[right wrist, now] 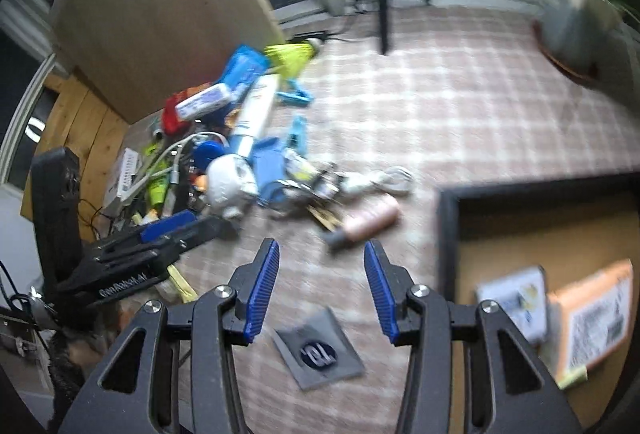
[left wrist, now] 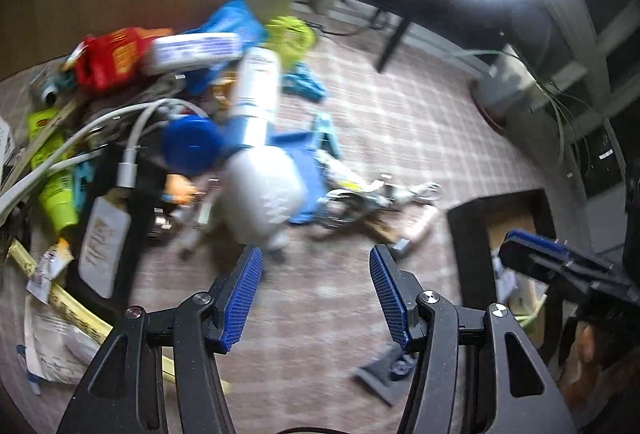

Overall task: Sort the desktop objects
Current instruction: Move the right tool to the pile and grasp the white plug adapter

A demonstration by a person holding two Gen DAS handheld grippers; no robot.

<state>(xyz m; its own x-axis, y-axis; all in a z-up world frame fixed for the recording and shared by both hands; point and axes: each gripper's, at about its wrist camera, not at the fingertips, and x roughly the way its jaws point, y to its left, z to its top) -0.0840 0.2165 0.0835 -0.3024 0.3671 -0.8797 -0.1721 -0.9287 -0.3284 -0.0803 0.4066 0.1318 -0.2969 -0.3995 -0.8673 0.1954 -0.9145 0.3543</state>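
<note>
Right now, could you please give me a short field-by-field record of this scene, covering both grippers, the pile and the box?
surface: checked cloth
left gripper: open, nothing between its pads
right gripper: open, nothing between its pads
pile: mixed clutter, left of centre on the cloth
white bottle: lying on the pile
pink bottle: lying on the cloth at the pile's edge
grey card: flat on the cloth, near the right gripper
box: black-rimmed, holds an orange packet
</note>
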